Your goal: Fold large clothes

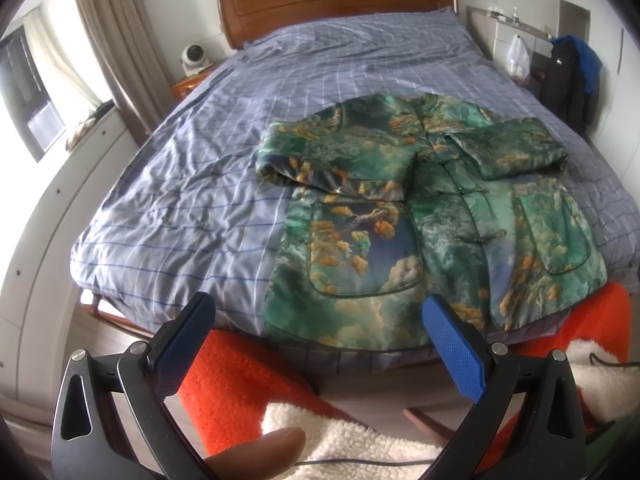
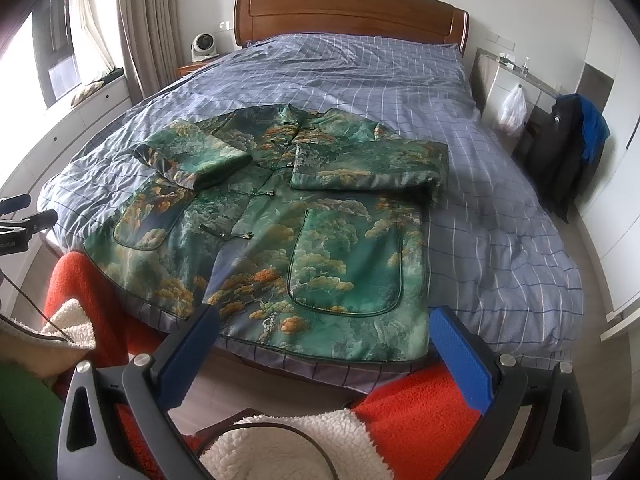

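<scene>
Jacket [image 1: 420, 208] flat on bed [image 1: 200, 160], sleeves folded in; left gripper [image 1: 320, 336], right gripper [image 2: 324, 340] spread wide, empty.

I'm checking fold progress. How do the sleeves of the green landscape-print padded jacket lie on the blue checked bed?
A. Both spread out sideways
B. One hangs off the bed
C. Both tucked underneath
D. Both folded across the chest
D: both sleeves of the green landscape-print padded jacket lie folded across its chest.

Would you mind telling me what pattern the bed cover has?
The bed cover is grey-blue with a thin-lined check, clearest in the right wrist view.
</scene>
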